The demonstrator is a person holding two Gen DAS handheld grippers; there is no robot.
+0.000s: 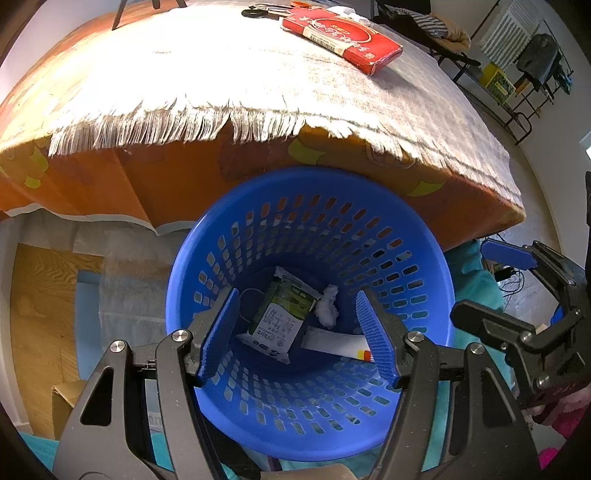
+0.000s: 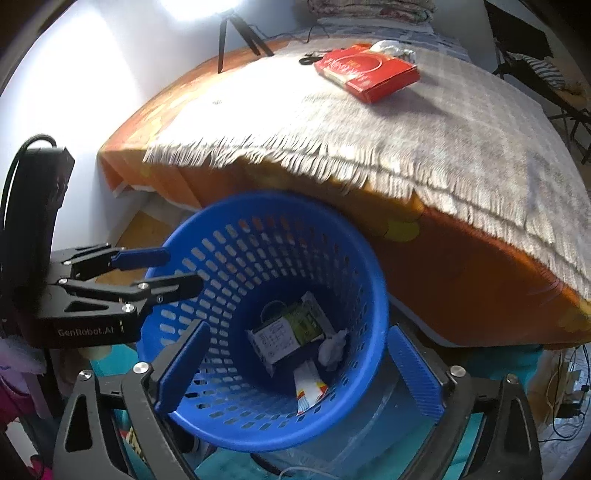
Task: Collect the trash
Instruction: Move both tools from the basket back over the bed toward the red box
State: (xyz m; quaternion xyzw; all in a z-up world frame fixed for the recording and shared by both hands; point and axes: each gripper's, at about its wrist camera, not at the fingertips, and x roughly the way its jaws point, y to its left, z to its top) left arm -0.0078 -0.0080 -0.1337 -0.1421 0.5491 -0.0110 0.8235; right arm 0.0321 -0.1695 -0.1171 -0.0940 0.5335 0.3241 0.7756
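A blue perforated basket [image 1: 332, 229] stands on the floor against the bed's side. At its bottom lie a green and white packet [image 1: 282, 314], a crumpled white tissue [image 1: 327, 306] and a white wrapper with an orange end [image 1: 332, 341]. My left gripper [image 1: 299, 332] hangs open over the basket mouth with nothing between its blue pads. My right gripper [image 2: 299, 373] stands wide open above the same basket [image 2: 258, 240], also empty. From that side the packet [image 2: 291, 328], the tissue [image 2: 332, 349] and the wrapper [image 2: 310, 387] show too.
A red flat box [image 1: 343, 33] lies on the grey fringed blanket [image 1: 258, 85] over the orange bed, with a white crumpled thing [image 2: 391, 48] and dark small items behind it. A tripod [image 2: 236, 33] stands by the wall. Wood floor lies to the left.
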